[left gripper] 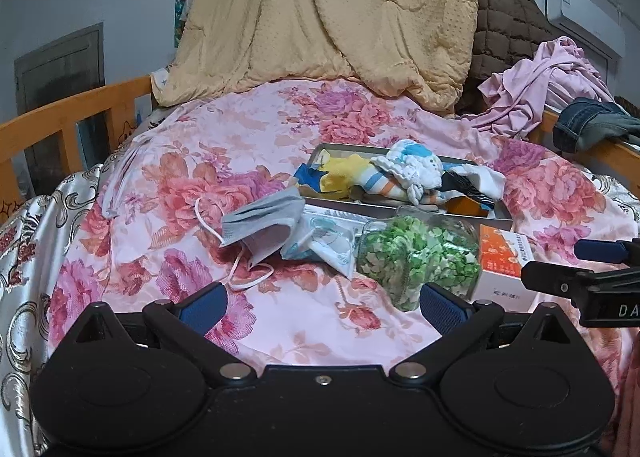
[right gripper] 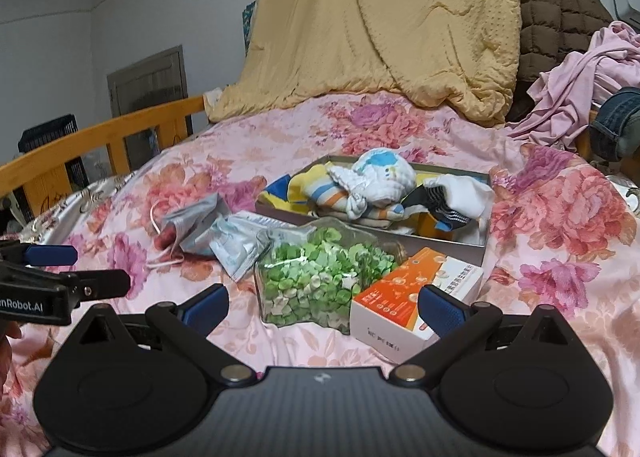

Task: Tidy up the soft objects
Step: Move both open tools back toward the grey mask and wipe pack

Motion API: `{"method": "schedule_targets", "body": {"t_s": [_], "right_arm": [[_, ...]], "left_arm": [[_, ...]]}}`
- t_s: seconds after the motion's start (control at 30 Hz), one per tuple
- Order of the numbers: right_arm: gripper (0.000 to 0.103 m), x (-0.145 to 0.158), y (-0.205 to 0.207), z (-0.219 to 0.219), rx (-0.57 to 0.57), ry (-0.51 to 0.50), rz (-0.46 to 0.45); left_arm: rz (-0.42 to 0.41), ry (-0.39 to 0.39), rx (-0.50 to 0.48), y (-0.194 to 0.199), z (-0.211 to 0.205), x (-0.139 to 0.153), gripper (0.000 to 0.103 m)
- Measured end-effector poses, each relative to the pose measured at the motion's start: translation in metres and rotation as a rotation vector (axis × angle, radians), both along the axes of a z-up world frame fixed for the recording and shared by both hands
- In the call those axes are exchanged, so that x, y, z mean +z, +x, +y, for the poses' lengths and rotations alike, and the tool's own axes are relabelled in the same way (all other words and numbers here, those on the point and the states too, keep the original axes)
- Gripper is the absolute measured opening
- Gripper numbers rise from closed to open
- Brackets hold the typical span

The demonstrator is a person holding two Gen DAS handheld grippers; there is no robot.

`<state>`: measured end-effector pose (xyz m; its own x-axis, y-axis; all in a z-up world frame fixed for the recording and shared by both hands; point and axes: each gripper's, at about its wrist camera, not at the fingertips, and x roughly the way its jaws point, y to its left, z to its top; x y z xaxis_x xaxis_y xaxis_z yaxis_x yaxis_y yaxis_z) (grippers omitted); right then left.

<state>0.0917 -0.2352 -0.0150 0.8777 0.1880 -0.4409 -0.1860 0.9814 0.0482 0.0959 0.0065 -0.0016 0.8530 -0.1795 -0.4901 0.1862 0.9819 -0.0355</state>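
Both wrist views look low across the pink floral bedspread [left gripper: 288, 321], seemingly side by side, sharing the nearby grey metal tray [right gripper: 448, 245].

This is a bedroom in a home. A bed [left gripper: 328, 329] with a flowered sheet and a wooden rail [left gripper: 76, 105] fills the view. A yellow quilt [left gripper: 320, 17] and clothes [left gripper: 548, 81] are piled at its far edge, below an air conditioner [left gripper: 580, 13].

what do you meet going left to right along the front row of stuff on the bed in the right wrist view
grey face mask → packaged masks → clear jar of green paper stars → orange and white box
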Motion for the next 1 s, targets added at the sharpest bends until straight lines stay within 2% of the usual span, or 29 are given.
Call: {"method": "schedule_targets", "body": {"t_s": [0.17,0.43,0.63,0.87,1.0], "right_arm": [[0.103,-0.008,0.008,0.010,0.024,-0.032,0.020],[0.103,-0.014,0.026,0.026,0.032,-0.054,0.024],[0.103,-0.019,0.047,0.037,0.034,-0.058,0.021],[0.103,-0.013,0.077,0.052,0.062,-0.107,-0.048],[0.103,-0.016,0.097,0.057,0.074,-0.155,-0.069]], "left_arm": [[0.008,0.024,-0.012,0.009,0.002,-0.009,0.102],[0.023,-0.013,0.042,0.027,0.008,-0.013,0.102],[0.034,-0.009,0.066,0.041,0.013,-0.022,0.102],[-0.002,-0.057,0.161,0.055,0.034,-0.017,0.102],[-0.023,-0.071,0.161,0.073,0.042,-0.018,0.102]]}}
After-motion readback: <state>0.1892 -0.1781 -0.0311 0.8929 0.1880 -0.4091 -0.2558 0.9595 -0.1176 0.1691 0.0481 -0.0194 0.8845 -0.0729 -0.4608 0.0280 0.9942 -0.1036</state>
